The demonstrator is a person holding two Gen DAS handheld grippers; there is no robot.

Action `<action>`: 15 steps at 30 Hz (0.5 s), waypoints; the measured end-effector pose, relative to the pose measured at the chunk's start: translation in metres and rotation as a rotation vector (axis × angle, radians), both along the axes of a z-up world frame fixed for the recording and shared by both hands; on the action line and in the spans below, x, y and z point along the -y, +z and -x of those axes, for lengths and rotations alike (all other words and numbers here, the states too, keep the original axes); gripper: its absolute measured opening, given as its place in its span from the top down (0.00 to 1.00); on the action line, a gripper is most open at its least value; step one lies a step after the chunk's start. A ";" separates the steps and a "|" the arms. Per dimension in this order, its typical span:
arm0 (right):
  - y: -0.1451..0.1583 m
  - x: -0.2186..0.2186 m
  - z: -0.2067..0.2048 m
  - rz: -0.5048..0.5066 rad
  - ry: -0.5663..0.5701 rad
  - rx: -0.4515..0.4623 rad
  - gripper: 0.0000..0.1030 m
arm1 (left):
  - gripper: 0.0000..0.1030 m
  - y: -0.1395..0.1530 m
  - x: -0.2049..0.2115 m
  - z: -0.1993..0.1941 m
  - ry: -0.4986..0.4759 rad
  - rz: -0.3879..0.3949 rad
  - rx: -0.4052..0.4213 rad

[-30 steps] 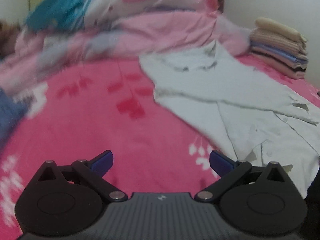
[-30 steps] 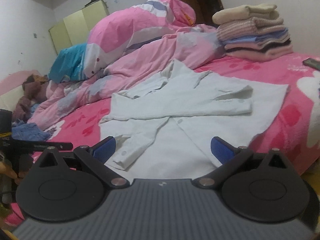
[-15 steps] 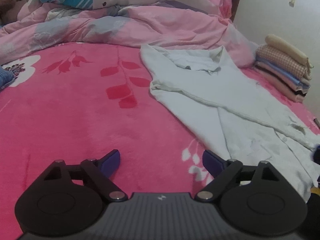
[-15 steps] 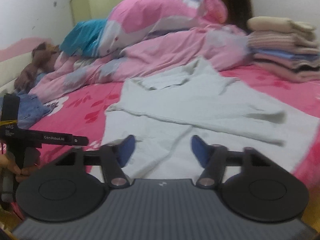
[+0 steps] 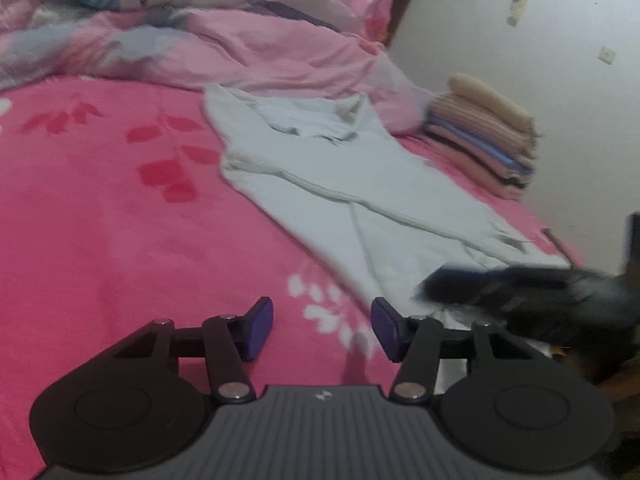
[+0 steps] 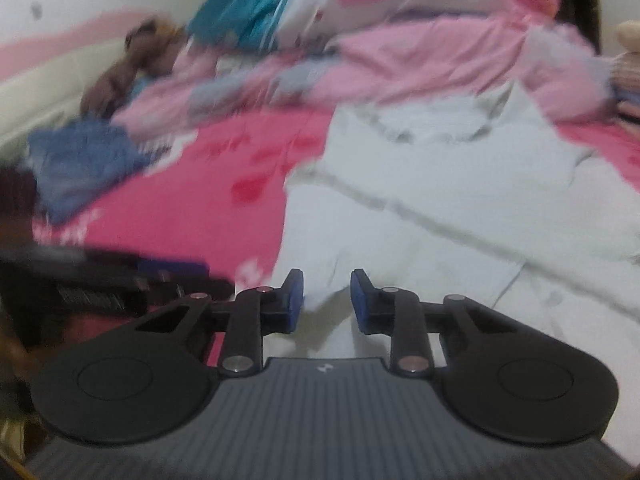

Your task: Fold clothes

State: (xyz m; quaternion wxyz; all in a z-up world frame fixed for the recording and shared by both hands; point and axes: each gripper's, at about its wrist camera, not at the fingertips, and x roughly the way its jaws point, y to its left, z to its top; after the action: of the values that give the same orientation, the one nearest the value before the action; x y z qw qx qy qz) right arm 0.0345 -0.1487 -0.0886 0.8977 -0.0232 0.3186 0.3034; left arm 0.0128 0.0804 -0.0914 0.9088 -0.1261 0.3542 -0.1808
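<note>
A pale white shirt (image 5: 372, 184) lies spread on the pink bed, sleeves folded across its body; it also shows in the right wrist view (image 6: 440, 216). My left gripper (image 5: 322, 330) is open and empty, low over the pink cover just left of the shirt's near hem. My right gripper (image 6: 326, 300) is partly closed with a narrow gap, empty, hovering at the shirt's near left corner. The right gripper appears blurred at the shirt's hem in the left wrist view (image 5: 520, 292).
A stack of folded clothes (image 5: 484, 140) stands at the far right by the wall. A rumpled pink duvet (image 5: 200, 40) lies behind the shirt. A blue garment (image 6: 80, 160) lies at the left. The left gripper shows blurred in the right wrist view (image 6: 104, 284).
Both grippers have moved forward and down toward the shirt's near hem. The right gripper's jaws have narrowed steadily; the left gripper's have narrowed a little.
</note>
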 end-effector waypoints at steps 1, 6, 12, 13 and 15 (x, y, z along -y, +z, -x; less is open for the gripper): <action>-0.007 -0.003 0.000 0.036 0.002 -0.016 0.77 | 0.49 0.000 -0.001 0.000 -0.018 0.026 -0.014; 0.001 0.003 0.018 0.038 0.016 0.038 0.77 | 0.52 -0.003 0.000 -0.005 -0.079 0.107 -0.082; 0.024 0.034 0.067 0.025 0.047 0.133 0.76 | 0.55 -0.008 0.005 -0.005 -0.133 0.185 -0.163; 0.025 0.038 0.077 0.035 0.060 0.141 0.75 | 0.55 -0.009 0.006 -0.005 -0.143 0.198 -0.178; 0.024 0.040 0.095 0.062 0.092 0.156 0.72 | 0.57 -0.011 0.009 -0.004 -0.162 0.215 -0.205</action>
State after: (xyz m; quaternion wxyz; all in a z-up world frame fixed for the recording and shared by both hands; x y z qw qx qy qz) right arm -0.0610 -0.1888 -0.0646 0.9038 -0.0889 0.2557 0.3315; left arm 0.0165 0.0715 -0.1020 0.8316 -0.2115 0.4325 -0.2767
